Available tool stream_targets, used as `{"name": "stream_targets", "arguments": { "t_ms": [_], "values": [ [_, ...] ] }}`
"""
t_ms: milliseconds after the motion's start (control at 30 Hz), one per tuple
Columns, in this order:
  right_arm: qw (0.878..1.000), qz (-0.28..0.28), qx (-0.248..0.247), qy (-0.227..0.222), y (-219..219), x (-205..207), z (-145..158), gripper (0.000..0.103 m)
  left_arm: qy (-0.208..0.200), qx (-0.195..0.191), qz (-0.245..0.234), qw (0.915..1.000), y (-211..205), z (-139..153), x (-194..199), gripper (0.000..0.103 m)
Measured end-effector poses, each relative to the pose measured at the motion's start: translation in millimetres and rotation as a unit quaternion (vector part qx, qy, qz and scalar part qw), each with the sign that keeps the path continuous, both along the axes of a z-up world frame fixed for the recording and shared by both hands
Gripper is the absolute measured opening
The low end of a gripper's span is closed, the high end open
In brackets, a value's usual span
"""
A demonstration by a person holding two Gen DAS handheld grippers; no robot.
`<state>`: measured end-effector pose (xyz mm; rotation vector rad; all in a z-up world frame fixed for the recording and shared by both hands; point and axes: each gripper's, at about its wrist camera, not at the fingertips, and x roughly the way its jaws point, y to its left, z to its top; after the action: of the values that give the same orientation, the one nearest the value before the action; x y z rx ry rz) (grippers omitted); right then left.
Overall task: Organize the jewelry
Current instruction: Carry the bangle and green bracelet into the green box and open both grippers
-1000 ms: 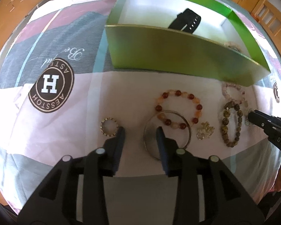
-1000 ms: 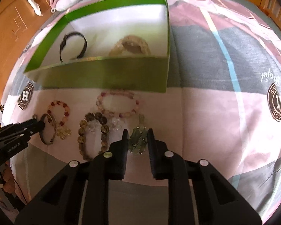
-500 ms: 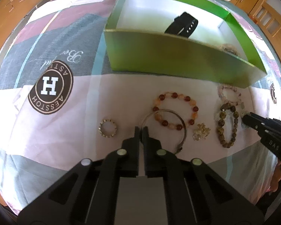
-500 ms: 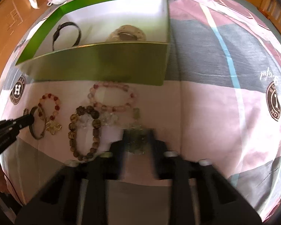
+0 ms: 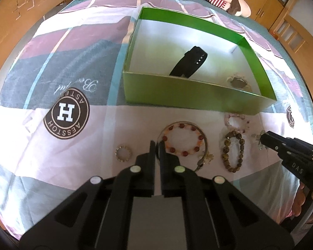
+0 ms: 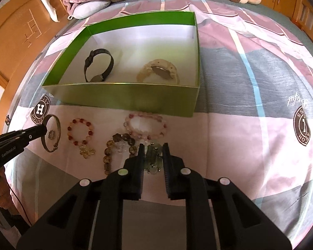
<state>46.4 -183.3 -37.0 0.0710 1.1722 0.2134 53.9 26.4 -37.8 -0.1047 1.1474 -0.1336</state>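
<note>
Gripping the thin metal bangle (image 5: 204, 143), the left gripper (image 5: 155, 145) is seen with its jaws pressed together on the rim at the bangle's near left edge. In the right wrist view the bangle (image 6: 56, 133) is tilted, hanging from the tip of that gripper (image 6: 44, 128). Just beyond the left gripper's tips, a red and orange bead bracelet (image 5: 182, 140) is seen inside the bangle's outline. A small beaded ring (image 5: 123, 153) lies to the left of the tips, apart from them.

The right gripper (image 6: 153, 149) is clamped on a pale green bead bracelet (image 6: 153, 158), held between its pads. Immediately to the left of its tips a brown bead bracelet (image 6: 114, 148) is laid on the bedspread (image 6: 229, 137), and just ahead a pink bead bracelet (image 6: 146, 126) is found.

Farther ahead of both grippers a green box (image 6: 123, 95) is placed on the bedspread. Inside it a black watch (image 6: 98, 65) is stood on the left and a cream watch (image 6: 158, 73) is laid on the right.

A hand (image 5: 302, 202) is partly seen behind the right gripper (image 5: 265, 138) at the left wrist view's right edge.
</note>
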Motion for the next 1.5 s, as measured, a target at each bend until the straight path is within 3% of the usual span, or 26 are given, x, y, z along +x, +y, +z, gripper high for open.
{"name": "stream_targets", "arguments": {
  "t_ms": [233, 433, 567, 667, 867, 1133, 1267, 1300, 1333, 1400, 1500],
  "values": [
    [1.000, 0.004, 0.027, -0.007, 0, 1, 7, 0.016, -0.018, -0.008, -0.002, 0.9998, -3, 14, 5, 0.003],
    [0.994, -0.015, 0.077, -0.075, -6, 10, 55, 0.017, -0.075, -0.008, -0.007, 0.9971, -9, 63, 24, 0.003],
    [0.987, -0.040, 0.099, -0.123, -10, 32, 77, 0.017, -0.094, 0.013, 0.007, 0.9955, -8, 71, 44, 0.003],
    [0.986, -0.045, 0.082, -0.137, -7, 45, 70, 0.017, -0.077, 0.028, 0.008, 0.9966, -7, 60, 60, 0.004],
    [0.991, -0.056, 0.065, -0.102, -9, 64, 35, 0.017, -0.051, 0.029, 0.025, 0.9980, 1, 36, 84, 0.004],
    [0.993, -0.056, 0.057, -0.092, -8, 69, 22, 0.017, -0.065, 0.005, 0.047, 0.9968, 7, 36, 95, 0.005],
    [0.993, -0.044, 0.050, -0.093, -4, 70, 21, 0.017, -0.064, 0.024, 0.033, 0.9971, -3, 32, 96, 0.007],
    [0.994, -0.040, 0.043, -0.093, -3, 70, 20, 0.020, -0.060, 0.027, 0.030, 0.9974, -4, 29, 96, 0.008],
    [0.994, -0.041, 0.040, -0.092, -2, 70, 19, 0.032, -0.059, 0.032, 0.029, 0.9973, -5, 28, 95, 0.008],
    [0.993, -0.050, 0.042, -0.095, -3, 67, 22, 0.048, -0.065, 0.045, 0.028, 0.9965, -6, 31, 91, 0.021],
    [0.992, -0.043, 0.059, -0.099, -3, 61, 31, 0.048, -0.076, 0.055, 0.024, 0.9953, -5, 42, 80, 0.024]
  ]
}}
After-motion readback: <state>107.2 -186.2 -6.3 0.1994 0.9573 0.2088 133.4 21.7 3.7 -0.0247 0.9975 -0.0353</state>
